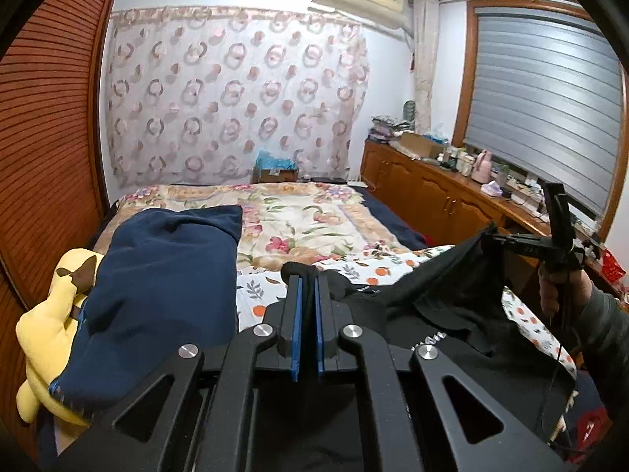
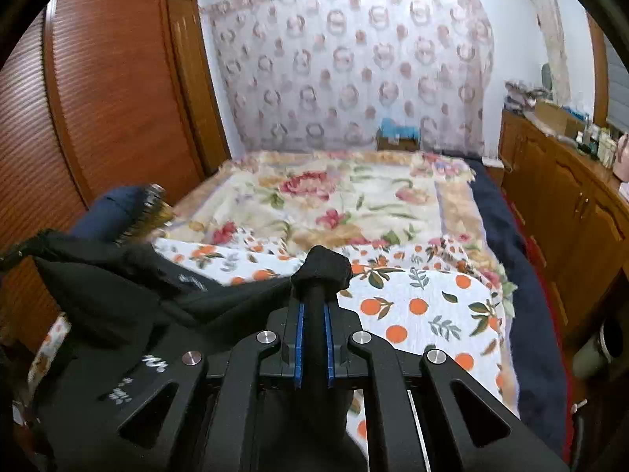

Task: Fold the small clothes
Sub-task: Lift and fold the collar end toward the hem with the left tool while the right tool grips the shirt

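A black garment with small white lettering hangs lifted above the orange-print sheet. My left gripper is shut on one bunched edge of it. My right gripper is shut on another bunched edge; in the left wrist view it shows at the right, held up by a hand. In the right wrist view the black garment stretches off to the left, and the orange-print sheet lies below it.
A floral blanket covers the bed beyond. A navy pillow and a yellow plush toy lie at the left by the wooden wardrobe. A cluttered wooden cabinet runs along the right.
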The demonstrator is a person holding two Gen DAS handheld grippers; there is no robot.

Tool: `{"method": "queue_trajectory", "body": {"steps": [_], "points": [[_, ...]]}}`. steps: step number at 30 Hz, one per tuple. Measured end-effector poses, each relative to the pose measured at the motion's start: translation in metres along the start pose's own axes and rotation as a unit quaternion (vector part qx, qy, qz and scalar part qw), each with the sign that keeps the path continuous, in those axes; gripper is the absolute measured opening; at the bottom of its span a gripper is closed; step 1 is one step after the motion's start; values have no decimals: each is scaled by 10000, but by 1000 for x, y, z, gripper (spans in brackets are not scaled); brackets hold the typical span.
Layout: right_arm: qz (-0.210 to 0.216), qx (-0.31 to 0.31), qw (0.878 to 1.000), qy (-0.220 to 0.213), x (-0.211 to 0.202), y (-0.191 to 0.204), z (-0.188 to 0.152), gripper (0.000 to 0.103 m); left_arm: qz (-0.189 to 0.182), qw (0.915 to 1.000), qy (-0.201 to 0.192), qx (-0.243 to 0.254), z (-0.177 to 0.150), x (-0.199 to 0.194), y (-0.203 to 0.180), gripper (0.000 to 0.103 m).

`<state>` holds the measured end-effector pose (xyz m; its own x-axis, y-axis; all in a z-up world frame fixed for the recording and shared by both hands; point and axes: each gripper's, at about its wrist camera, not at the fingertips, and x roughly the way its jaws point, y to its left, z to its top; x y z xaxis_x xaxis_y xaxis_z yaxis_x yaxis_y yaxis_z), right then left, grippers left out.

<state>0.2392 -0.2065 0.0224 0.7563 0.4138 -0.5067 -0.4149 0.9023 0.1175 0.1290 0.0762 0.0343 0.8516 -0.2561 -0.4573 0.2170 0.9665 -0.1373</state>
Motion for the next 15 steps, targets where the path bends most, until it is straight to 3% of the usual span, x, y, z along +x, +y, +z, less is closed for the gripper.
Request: {"method": "queue_trajectory", "body": {"steps": [4, 15], "points": [[53, -55, 9997, -212, -44, 12, -26, 8, -151, 9999, -58, 3, -10, -30, -5, 6], [127, -165, 9984, -532, -168, 36, -101, 8, -23, 9996, -269, -55, -49, -129, -17, 7]]}}
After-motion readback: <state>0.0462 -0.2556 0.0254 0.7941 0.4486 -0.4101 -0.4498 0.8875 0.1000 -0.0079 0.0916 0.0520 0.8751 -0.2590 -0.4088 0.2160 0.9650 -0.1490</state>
